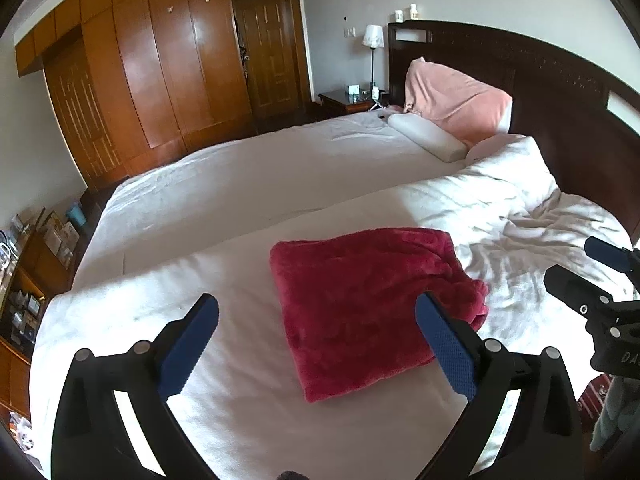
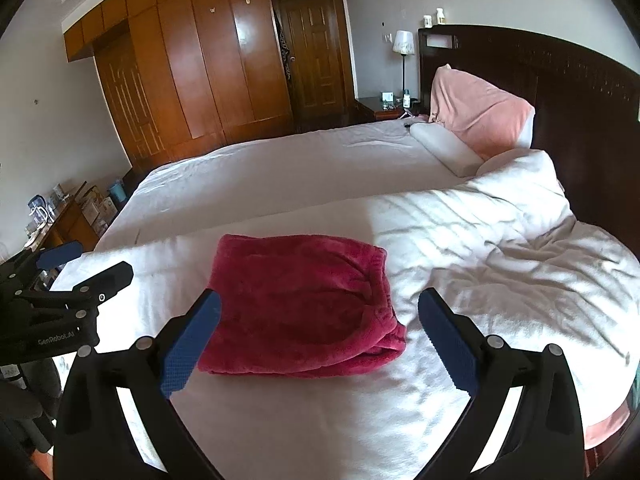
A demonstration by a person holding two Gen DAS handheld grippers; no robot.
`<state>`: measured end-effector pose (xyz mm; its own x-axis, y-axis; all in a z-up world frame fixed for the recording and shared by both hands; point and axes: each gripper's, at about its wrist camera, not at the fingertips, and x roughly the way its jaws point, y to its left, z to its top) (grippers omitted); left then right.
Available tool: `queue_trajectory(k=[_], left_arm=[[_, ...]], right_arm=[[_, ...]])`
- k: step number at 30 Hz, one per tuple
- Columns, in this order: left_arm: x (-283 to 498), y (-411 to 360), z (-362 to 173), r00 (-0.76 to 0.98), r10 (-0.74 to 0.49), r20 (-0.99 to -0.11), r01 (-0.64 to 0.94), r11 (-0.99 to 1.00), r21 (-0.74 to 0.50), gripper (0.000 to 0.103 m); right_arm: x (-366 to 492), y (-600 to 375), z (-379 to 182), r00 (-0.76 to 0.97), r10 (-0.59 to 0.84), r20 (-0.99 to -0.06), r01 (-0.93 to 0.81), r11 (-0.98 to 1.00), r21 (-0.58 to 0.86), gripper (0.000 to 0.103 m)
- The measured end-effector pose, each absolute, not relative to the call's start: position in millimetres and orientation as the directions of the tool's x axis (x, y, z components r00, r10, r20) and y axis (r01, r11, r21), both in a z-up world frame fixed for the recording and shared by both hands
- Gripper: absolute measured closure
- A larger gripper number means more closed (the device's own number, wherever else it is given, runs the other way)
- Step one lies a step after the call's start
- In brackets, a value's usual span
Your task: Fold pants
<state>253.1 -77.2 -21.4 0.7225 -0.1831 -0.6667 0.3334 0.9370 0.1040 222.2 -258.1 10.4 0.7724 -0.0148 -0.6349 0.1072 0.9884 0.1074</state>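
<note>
The red pants [image 1: 372,312] lie folded in a compact bundle on the white bed [image 1: 240,184], ahead of and below both the left gripper [image 1: 316,344] and right gripper [image 2: 320,340], each spread wide and empty, neither clearly nearer

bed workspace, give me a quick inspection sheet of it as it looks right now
surface: white duvet on the bed, smooth near the camera, rumpled toward the headboard
job's things: red fleece pants lie folded in a compact stack, nothing touching them
clutter: pink pillow and white pillow by the headboard
grippers: left gripper open, empty; right gripper open, empty
cables: nothing seen
surroundings: wooden wardrobe, lamp on a nightstand, crowded shelf at left
</note>
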Motion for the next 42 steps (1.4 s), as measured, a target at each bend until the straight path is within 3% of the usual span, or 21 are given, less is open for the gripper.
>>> queue_trajectory(k=[9,22,42], left_arm=[[249,-78,-11,0.736,-0.17,-0.656,0.312,0.944,0.106,0.005],[257,-81,-4,0.741,-0.106,-0.664,0.242,0.963,0.116,0.005],[260,-91,-11,0.715,-0.08,-0.695,0.243,0.96,0.139,0.005]], right_arm=[[224,-259,12,0.769,-0.01,-0.639,0.103,0.989,0.108,0.003],[232,-247,22,0.785,-0.05,-0.618,0.065,0.998,0.002,0.003],[244,-260,7,0.76,-0.024,-0.649,0.048,0.999,0.018,0.003]])
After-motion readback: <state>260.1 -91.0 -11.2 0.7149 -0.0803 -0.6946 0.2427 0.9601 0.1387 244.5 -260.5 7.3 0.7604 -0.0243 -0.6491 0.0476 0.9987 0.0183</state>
